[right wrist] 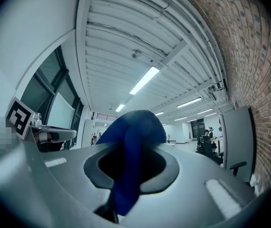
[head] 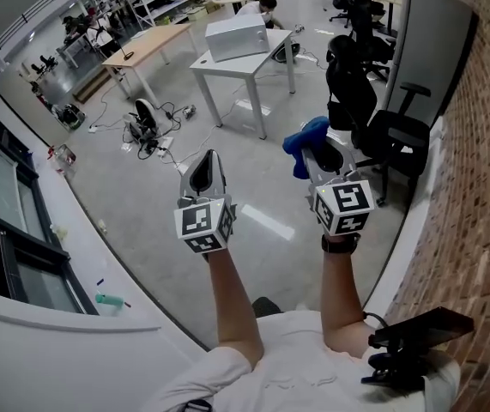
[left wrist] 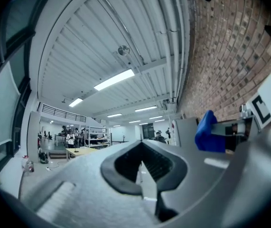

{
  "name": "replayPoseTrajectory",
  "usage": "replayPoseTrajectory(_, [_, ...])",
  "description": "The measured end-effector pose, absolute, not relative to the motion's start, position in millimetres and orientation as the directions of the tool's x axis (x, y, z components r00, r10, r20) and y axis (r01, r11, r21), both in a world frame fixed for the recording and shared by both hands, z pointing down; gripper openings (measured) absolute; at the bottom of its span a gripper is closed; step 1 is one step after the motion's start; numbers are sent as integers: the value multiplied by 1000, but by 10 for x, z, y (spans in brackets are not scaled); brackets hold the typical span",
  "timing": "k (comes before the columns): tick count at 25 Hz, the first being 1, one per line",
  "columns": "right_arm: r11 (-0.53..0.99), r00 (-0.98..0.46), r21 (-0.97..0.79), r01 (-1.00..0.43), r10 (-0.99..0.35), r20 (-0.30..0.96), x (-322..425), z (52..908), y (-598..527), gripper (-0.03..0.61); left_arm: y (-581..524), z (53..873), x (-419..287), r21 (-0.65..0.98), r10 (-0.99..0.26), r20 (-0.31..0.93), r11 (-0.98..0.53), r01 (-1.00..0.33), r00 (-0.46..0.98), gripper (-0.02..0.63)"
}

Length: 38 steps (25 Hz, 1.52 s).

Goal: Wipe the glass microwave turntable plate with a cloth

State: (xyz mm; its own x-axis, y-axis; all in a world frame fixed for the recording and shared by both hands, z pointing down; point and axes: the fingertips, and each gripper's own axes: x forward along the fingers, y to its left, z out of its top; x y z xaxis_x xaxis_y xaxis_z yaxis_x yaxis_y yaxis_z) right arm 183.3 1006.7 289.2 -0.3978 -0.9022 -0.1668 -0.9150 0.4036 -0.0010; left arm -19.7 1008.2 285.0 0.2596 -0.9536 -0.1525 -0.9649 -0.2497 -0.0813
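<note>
No glass turntable plate shows in any view. Both grippers are held up in the air at arm's length over the floor. My right gripper is shut on a blue cloth, which bunches out of the jaws and hangs down between them. My left gripper is shut with nothing in it; its dark pads meet at a thin slit. From the left gripper view the blue cloth shows to the right, held by the other gripper. The left gripper shows at the left of the right gripper view.
A white box like a microwave stands on a white table ahead. A wooden table is further left, cables lie on the floor. Black office chairs line the brick wall at right. A window ledge runs at left.
</note>
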Motion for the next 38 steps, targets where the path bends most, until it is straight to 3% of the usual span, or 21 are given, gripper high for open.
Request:
replayPoseTrajectory(7, [436, -429, -28, -900, -895, -124, 1602, 3141, 9744, 66, 9764, 3052, -301, -107, -962, -124, -229, -968, 241, 0])
replayPoseTrajectory(16, [493, -478, -57, -868, -861, -176, 1224, 2981, 8875, 66, 8833, 3001, -500, -100, -936, -144, -310, -946, 322, 2])
replayPoseTrajectory(24, [477, -467, -3, -879, -862, -195, 726, 2760, 8174, 67, 8114, 2823, -940, -90, -925, -183, -322, -942, 333, 2])
replayPoseTrajectory(30, [467, -459, -5, -884, -872, -170, 392, 2902, 7796, 67, 7699, 2941, -1178, -126, -929, -147, -322, -938, 339, 2])
replayPoseTrajectory(38, [430, -427, -5, -903, -897, -118, 432, 3054, 7393, 67, 7250, 3154, -1352, -45, -942, -129, -307, -951, 310, 2])
